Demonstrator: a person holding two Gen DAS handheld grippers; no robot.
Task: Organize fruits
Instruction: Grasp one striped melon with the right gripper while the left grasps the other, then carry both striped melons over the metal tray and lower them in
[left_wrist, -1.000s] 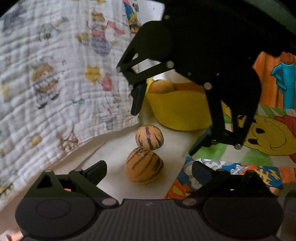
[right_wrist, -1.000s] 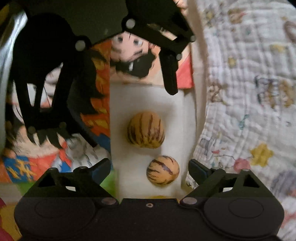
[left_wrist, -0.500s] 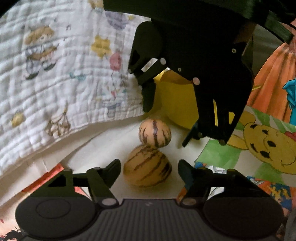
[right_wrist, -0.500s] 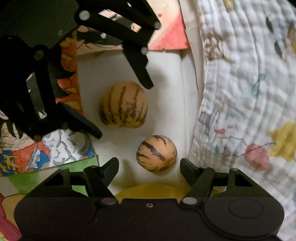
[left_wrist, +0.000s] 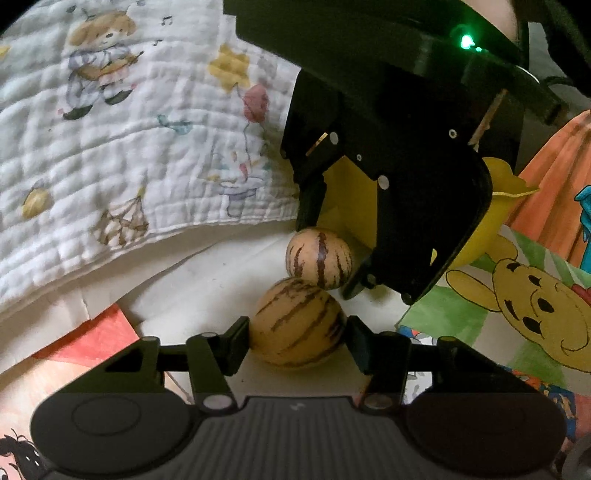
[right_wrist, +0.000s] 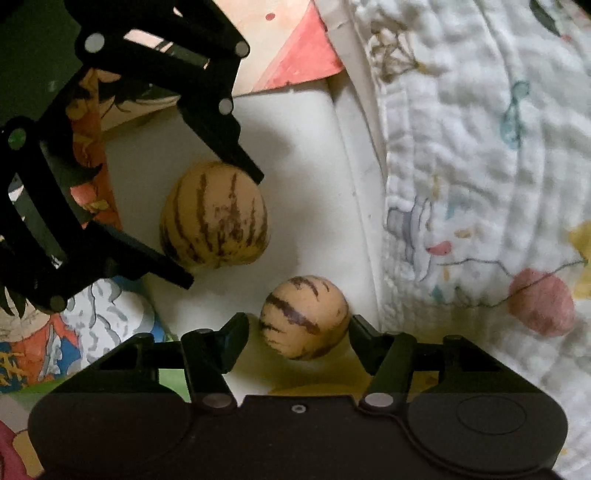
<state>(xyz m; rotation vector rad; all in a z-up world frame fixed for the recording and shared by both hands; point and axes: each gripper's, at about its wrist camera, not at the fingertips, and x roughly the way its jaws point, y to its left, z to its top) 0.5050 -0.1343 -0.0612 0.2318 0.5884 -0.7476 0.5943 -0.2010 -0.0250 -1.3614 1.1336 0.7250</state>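
Two tan fruits with dark stripes lie on a white surface. The larger striped fruit (left_wrist: 297, 323) (right_wrist: 214, 216) sits between the fingers of my left gripper (left_wrist: 297, 332), which touch its sides. The smaller striped fruit (left_wrist: 319, 256) (right_wrist: 304, 317) sits between the fingers of my right gripper (right_wrist: 299, 332); the right finger touches it, and a small gap shows at the left finger. The two grippers face each other, each visible in the other's view. A yellow bowl (left_wrist: 491, 221) stands behind the right gripper, mostly hidden.
A white quilted cloth with cartoon prints (left_wrist: 110, 147) (right_wrist: 480, 147) lies along one side of the fruits. Colourful cartoon mats (left_wrist: 535, 306) (right_wrist: 74, 332) lie on the other side. A red paper corner (left_wrist: 92, 339) lies near the left gripper.
Both grippers have moved in and down over the fruits and narrowed their fingers. The left fingers now touch the larger fruit; the right fingers flank the smaller one.
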